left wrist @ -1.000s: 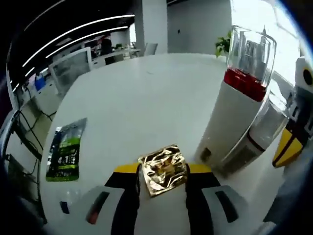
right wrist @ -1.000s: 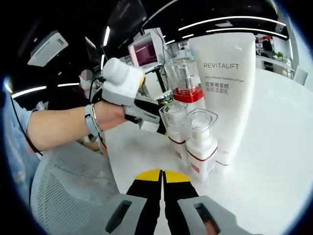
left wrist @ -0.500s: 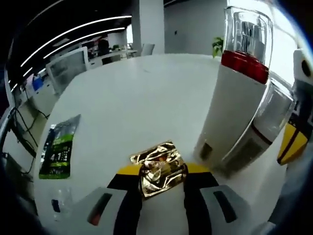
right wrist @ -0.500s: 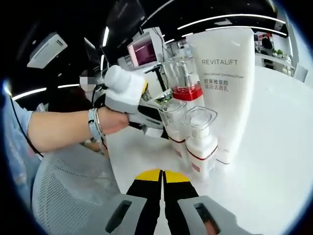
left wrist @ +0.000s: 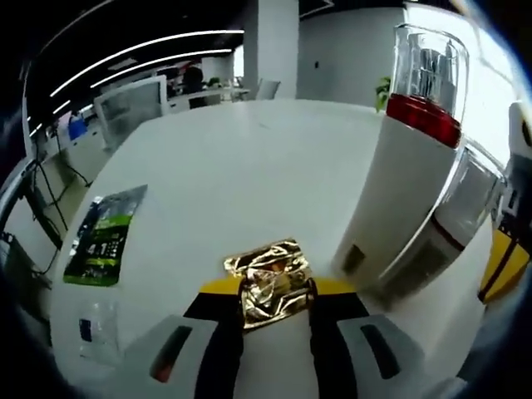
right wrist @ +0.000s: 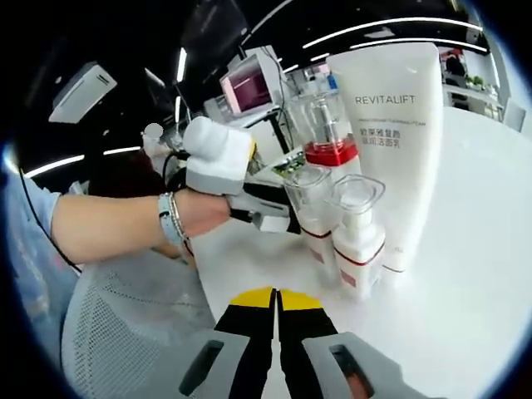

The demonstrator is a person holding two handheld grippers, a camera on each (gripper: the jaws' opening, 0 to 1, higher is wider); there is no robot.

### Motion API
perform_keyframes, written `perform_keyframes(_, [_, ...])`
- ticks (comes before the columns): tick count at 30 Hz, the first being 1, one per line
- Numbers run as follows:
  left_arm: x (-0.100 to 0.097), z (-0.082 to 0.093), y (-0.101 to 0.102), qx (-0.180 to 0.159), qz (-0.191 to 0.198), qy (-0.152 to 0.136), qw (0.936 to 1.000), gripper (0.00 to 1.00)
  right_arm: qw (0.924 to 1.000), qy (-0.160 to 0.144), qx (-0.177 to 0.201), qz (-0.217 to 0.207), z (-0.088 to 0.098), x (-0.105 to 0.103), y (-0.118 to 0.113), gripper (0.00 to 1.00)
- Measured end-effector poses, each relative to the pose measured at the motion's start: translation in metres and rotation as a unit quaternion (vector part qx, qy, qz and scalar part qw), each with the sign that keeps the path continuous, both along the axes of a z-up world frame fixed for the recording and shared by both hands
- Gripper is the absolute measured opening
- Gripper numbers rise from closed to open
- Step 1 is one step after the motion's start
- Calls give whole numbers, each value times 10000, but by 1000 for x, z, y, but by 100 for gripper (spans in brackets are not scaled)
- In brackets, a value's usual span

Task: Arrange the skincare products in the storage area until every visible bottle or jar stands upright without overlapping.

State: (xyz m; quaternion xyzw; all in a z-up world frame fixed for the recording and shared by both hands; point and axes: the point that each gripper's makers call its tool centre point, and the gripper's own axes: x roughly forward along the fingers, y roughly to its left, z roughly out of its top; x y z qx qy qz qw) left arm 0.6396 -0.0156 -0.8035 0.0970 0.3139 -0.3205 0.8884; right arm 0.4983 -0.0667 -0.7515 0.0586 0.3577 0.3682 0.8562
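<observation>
Bottles (right wrist: 345,224) stand upright, clustered touching beside the tube (right wrist: 397,141) on the table's far side; left gripper (left wrist: 274,291) pinches a gold sachet (left wrist: 268,281) right by them, so a careless swing could topple one. Right gripper (right wrist: 275,301) sits closed on nothing, near edge.

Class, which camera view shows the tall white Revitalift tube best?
The right gripper view: the tube stands upright in full, its label readable, behind two small pump bottles. In the left gripper view I cannot pick the tube out; a big red-banded bottle stands at the right.
</observation>
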Motion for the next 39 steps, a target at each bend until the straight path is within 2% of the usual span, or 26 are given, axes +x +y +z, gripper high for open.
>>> perform_keyframes(8, [-1,0,0,48,137,-57,9999,34,10000,-29,-27,-47,1,0,-1,0])
perform_keyframes(12, [-1,3,-1,27,84,-16,10000,40,9999,2,80,-115,3,2,-2,0])
perform_keyframes(14, [1,9,-1,-47,119,-7,9999,42,9999,2,81,-122,3,3,-2,0])
perform_keyframes(16, [5,20,-1,-143,168,-147,9997,42,9999,1,79,-126,3,3,-3,0])
perform_keyframes(22, [9,38,6,-147,222,-284,9992,44,9998,42,113,-130,3,3,-2,0])
perform_keyframes(25, [12,47,15,-63,271,-386,9989,45,9999,52,111,-120,3,2,-1,0])
perform_keyframes(30, [19,60,42,105,480,-529,9974,46,9998,103,141,-115,3,0,1,0])
perform_keyframes(33, [20,67,62,138,644,-465,9967,45,9996,125,200,-122,6,-1,3,0])
perform_keyframes(35, [18,70,67,126,648,-410,9970,44,9994,143,271,-135,8,-2,4,0])
perform_keyframes(39, [14,85,80,-84,750,-342,9966,47,9988,111,459,-150,17,-2,8,0])
